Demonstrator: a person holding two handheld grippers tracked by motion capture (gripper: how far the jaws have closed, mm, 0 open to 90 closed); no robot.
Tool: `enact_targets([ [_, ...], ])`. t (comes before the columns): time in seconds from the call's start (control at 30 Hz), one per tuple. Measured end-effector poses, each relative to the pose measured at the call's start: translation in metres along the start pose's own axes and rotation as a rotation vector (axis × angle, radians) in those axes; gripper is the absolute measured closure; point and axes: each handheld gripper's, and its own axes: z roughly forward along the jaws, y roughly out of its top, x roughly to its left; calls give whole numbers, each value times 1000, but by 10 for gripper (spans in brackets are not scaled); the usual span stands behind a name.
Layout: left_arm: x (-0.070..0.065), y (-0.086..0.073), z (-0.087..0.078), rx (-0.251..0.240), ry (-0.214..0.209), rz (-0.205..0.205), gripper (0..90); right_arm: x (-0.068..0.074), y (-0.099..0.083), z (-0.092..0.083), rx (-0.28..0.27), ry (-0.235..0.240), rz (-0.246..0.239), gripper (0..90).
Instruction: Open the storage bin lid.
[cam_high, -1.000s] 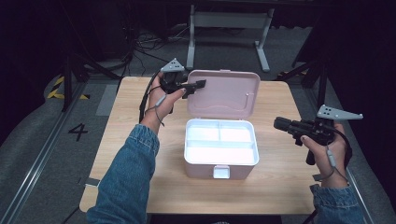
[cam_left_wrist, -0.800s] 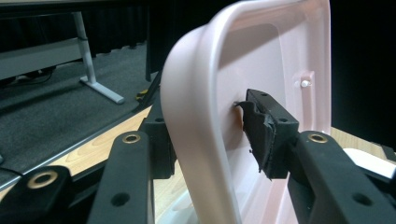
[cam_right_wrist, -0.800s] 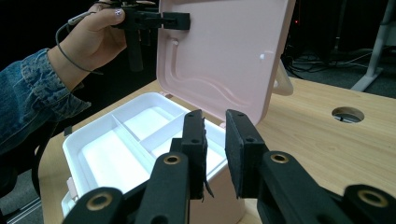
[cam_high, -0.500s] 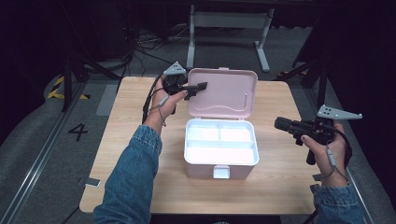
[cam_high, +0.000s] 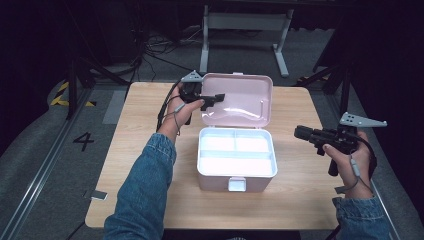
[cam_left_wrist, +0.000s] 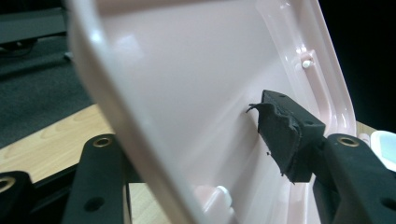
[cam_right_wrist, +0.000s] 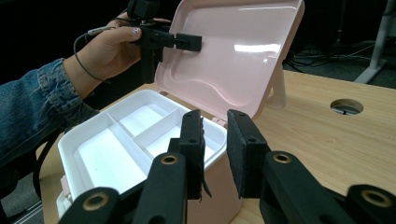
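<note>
Straddling lid (cam_high: 240, 97) edge of pink box (cam_high: 236, 175) mid-table in high view, left gripper (cam_high: 212, 98) steadying it upright. Left gripper view — jaws just been opening, pad (cam_left_wrist: 280, 135) off lid. Right gripper view — right gripper (cam_right_wrist: 215, 140) waiting aside, jaws parted, holding nothing.

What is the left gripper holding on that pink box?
The left gripper straddles the side edge of the open pink lid, but its jaws have just been opening, so the pads no longer press it. The right gripper holds nothing.
</note>
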Motion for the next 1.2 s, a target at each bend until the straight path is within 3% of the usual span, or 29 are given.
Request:
enact_targets([
  [0.53, 6, -12, 8, 48, 12, -52, 333, 0, -1, 1, 7, 6, 7, 764],
  [0.8, 11, -20, 12, 91, 22, -143, 313, 0, -1, 1, 9, 8, 9, 759],
  [0.93, 11, -21, 12, 125, 48, -164, 295, 0, -1, 2, 13, 7, 9, 755],
  [1.07, 11, -20, 9, 180, 117, -177, 275, -1, -1, 2, 11, 8, 12, 749],
  [1.2, 16, -23, 4, 185, 167, -186, 242, -1, -1, 3, 13, 7, 10, 744],
])
